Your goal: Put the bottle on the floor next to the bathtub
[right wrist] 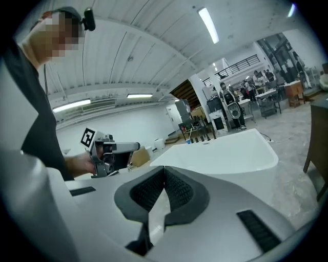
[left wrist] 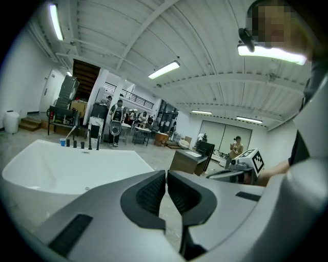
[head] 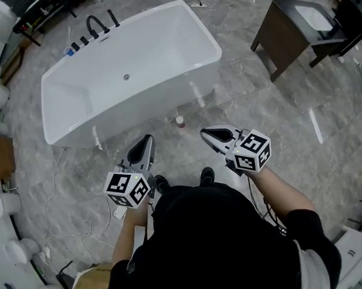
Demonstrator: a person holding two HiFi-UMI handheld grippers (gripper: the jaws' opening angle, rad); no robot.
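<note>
The glossy white bathtub (head: pixel 150 52), a rounded rectangle, stands on the grey marbled floor (head: pixel 263 115). Before it is the left gripper (head: pixel 147 140), its ribbed dark fingers (left wrist: pixel 151 192) clenched on nothing. A small pale bottle (head: pixel 180 121), too tiny to make out in detail, stands on the floor just beside the tub's wall, and the right gripper (head: pixel 207 134) is likewise clenched and empty.

Bright, even light all round, coming from the long ceiling strip lamps (left wrist: pixel 164 70). The white bathtub (head: pixel 130 75) glares a touch, with only a soft shadow on the grey floor (head: pixel 263 115). Both gripper views bend hard at the edges, with dark corners and a soft close foreground.
</note>
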